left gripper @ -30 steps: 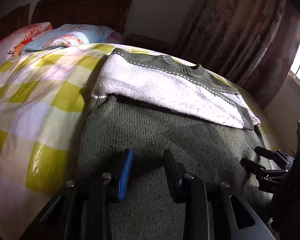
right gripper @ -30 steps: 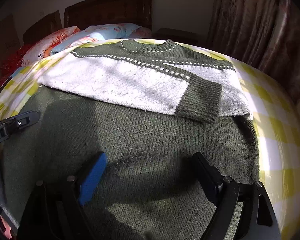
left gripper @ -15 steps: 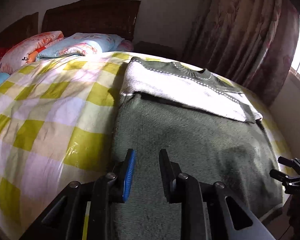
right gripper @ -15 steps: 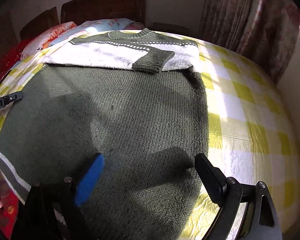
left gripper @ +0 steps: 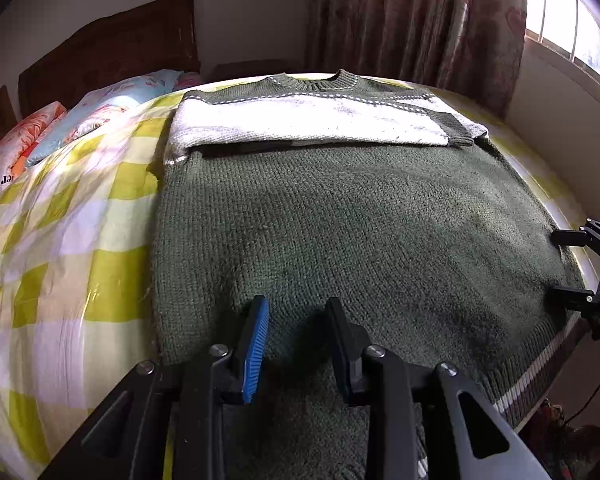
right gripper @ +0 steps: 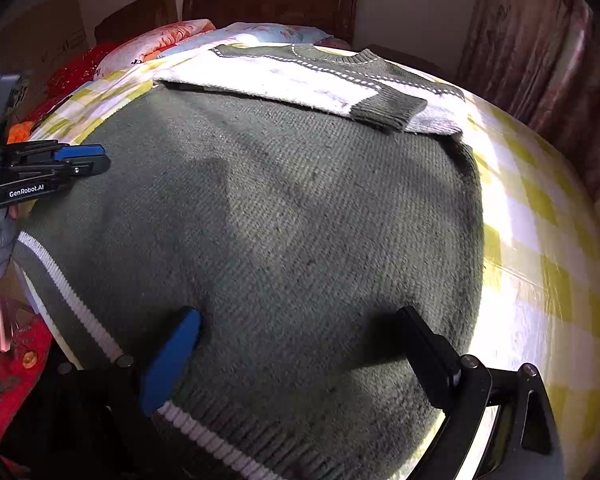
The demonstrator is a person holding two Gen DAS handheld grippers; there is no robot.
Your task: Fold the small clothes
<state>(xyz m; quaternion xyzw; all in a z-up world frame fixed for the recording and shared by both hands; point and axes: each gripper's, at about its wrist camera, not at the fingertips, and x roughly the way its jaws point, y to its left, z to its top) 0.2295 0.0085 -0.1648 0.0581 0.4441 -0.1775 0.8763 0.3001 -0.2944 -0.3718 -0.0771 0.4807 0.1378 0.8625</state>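
One sweater (left gripper: 340, 216), dark green knit with a white chest band, lies flat on the bed (left gripper: 60, 240), collar toward the headboard (left gripper: 112, 48) and striped hem (right gripper: 80, 312) at the near bed edge, part of it overhanging. Both sleeves are folded across the chest; one green cuff (right gripper: 388, 110) rests on top of the white band. Judgement on handling: thick, soft, floppy knit, moderately heavy for a garment, not fragile, not slippery; coarse surface should give the pads good friction, but the fabric will sag and stretch if lifted from a single point. Best hold is probably the ribbed hem at its two corners, one claw each, pinching both layers, then carrying the hem up toward the collar. Left claw (left gripper: 296, 320): jaws partly apart with a narrow gap, hovering over the lower body near the left side seam, nothing between the fingers. Right claw (right gripper: 300, 332): jaws wide apart, over the lower right body just above the hem, holding nothing. Contact with the fabric cannot be confirmed for either. Counts: sweater 1; claws 2; pillows (left gripper: 112, 104) at least 2 visible (one blue floral, one orange-pink), more possibly hidden; checked yellow bedcover (right gripper: 540, 260) 1; curtain (left gripper: 420, 20) 1 panel group beside a window (left gripper: 572, 16).
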